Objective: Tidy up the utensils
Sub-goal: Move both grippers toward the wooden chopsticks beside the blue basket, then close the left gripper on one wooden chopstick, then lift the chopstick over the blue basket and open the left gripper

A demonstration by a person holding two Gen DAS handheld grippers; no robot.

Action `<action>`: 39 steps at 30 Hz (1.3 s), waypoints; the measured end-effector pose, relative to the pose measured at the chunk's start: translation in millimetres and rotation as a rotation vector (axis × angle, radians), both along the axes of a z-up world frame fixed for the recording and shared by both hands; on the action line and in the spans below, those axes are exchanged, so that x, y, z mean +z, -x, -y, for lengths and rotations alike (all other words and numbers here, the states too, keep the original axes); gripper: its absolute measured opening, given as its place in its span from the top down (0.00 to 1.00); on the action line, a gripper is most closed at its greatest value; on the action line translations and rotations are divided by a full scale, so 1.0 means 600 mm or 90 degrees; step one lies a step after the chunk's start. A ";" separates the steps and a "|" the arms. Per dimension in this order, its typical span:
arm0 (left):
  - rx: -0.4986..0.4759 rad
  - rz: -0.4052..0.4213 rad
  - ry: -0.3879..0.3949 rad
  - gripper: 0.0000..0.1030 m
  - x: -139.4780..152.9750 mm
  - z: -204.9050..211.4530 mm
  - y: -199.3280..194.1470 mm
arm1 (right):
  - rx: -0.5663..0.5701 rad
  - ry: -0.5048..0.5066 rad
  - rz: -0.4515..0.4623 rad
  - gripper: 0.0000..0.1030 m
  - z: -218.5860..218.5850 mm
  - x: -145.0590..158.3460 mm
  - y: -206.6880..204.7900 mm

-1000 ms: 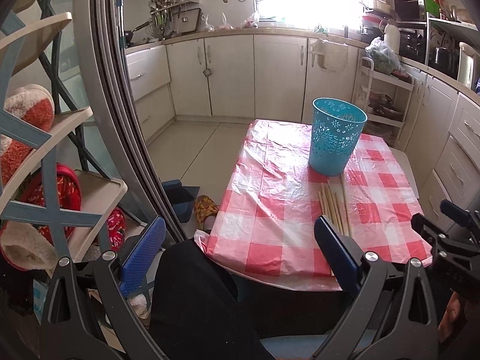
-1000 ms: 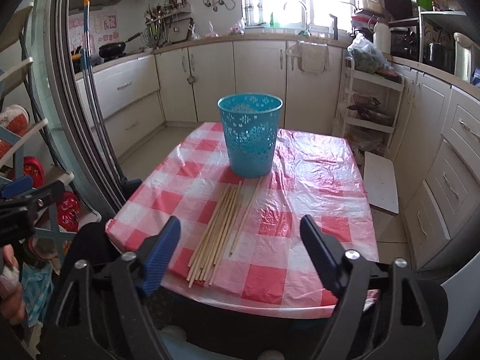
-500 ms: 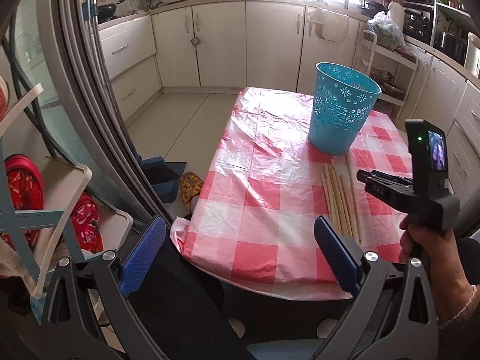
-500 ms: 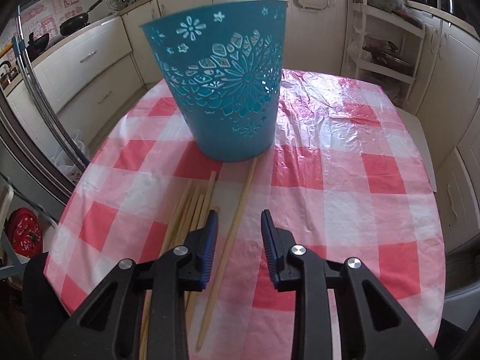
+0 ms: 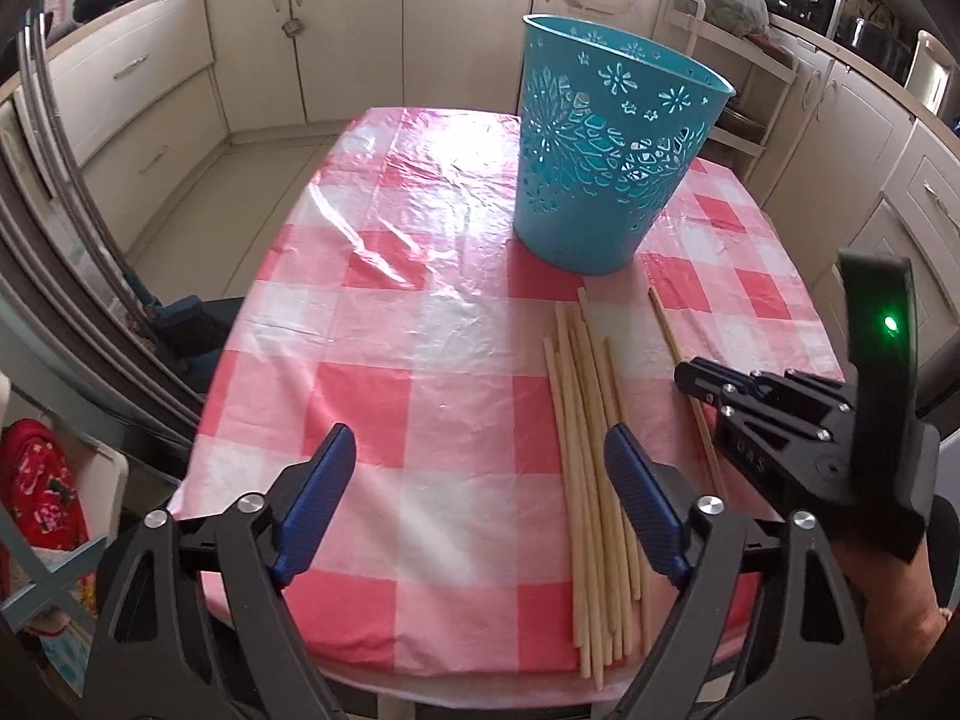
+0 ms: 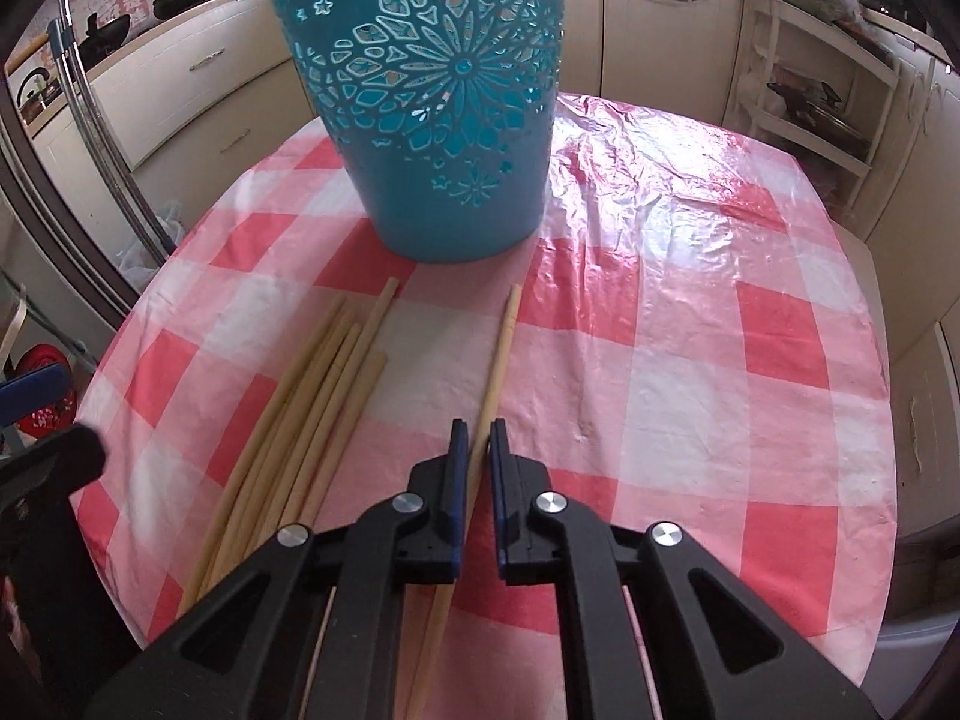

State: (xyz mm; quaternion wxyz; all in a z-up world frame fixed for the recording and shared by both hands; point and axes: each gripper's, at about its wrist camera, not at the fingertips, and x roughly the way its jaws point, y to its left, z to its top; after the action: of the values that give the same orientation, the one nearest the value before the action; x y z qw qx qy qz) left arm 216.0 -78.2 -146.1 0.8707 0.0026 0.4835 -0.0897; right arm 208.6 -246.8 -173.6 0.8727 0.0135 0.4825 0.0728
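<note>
Chopstick point(image 6: 501, 348) is pinched between the right tongs point(image 6: 475, 441), lying ahead toward the basket point(image 6: 432, 96); judged light, stiff, slippery (best gripped mid-length). Left tongs point(image 5: 477, 480) have been closing, nothing between them.

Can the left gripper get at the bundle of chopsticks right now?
Probably yes: the left gripper is open over bare tablecloth, beside the chopstick bundle; nothing lies between.
</note>
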 end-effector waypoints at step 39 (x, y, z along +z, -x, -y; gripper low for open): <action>-0.069 0.050 0.155 0.95 0.092 -0.005 -0.082 | -0.015 -0.115 -0.001 0.92 0.034 -0.005 -0.013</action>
State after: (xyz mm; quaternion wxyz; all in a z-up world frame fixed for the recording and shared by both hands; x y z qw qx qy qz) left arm 265.2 -75.2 -90.9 0.8769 -0.0731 0.4334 -0.1945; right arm 216.3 -267.1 -176.6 0.8682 0.0980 0.4748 0.1058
